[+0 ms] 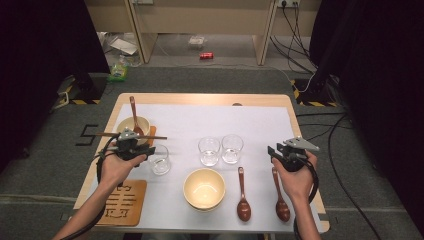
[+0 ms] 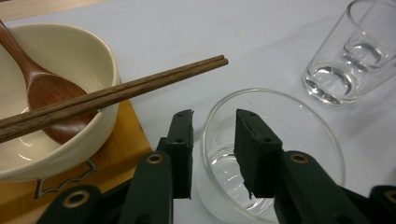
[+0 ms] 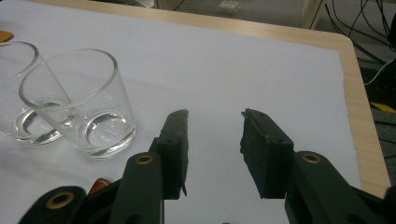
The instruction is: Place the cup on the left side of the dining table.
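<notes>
Two pairs of tongs are held over a paper-covered table, one in each hand. The left gripper is seen with its jaws parted astride the near rim of a glass, one jaw outside the wall and one inside, neither pad pressed against it. The right gripper is held open over bare white paper, with nothing between its jaws. In the left gripper view, a pair of chopsticks is shown laid across a cream bowl in which a wooden spoon rests, the bowl standing on a wooden coaster; a second glass stands farther off. In the right gripper view, two glasses are shown just beside each other, to the left of the jaws. From the high view, a second bowl, two spoons and a carved wooden mat are made out along the near edge. Grey carpet, trailing cables and a red can are seen beyond the table.
</notes>
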Tool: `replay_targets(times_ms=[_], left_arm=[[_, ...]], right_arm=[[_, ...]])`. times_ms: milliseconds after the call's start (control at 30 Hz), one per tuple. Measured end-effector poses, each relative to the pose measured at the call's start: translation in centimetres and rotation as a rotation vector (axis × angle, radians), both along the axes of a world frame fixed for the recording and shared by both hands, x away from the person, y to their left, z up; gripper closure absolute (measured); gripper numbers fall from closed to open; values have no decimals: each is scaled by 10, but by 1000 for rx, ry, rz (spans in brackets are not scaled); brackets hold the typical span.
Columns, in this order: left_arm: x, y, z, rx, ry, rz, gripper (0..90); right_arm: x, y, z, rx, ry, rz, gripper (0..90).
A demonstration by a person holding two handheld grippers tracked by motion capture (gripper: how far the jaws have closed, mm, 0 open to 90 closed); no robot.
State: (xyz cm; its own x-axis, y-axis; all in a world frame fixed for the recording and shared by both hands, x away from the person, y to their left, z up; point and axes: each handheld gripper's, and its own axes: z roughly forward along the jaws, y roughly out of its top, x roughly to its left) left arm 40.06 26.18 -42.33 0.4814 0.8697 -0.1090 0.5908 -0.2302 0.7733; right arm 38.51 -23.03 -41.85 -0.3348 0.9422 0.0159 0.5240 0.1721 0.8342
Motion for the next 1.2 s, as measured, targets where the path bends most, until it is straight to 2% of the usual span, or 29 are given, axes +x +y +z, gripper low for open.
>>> replay_targets(times_ms=[433,833,1200], left_arm=[[-14,23,11,-82,-118,43,514],[-27,52,7,-89,-200,93,459],[-39,72,-6,-72,-216,141,448]], right_arm=[[-4,-4,-2,0,-3,-7,610],[-13,-14,-5,3,-2,-25,609],[-20,-20,-9,6,-4,-39,608]])
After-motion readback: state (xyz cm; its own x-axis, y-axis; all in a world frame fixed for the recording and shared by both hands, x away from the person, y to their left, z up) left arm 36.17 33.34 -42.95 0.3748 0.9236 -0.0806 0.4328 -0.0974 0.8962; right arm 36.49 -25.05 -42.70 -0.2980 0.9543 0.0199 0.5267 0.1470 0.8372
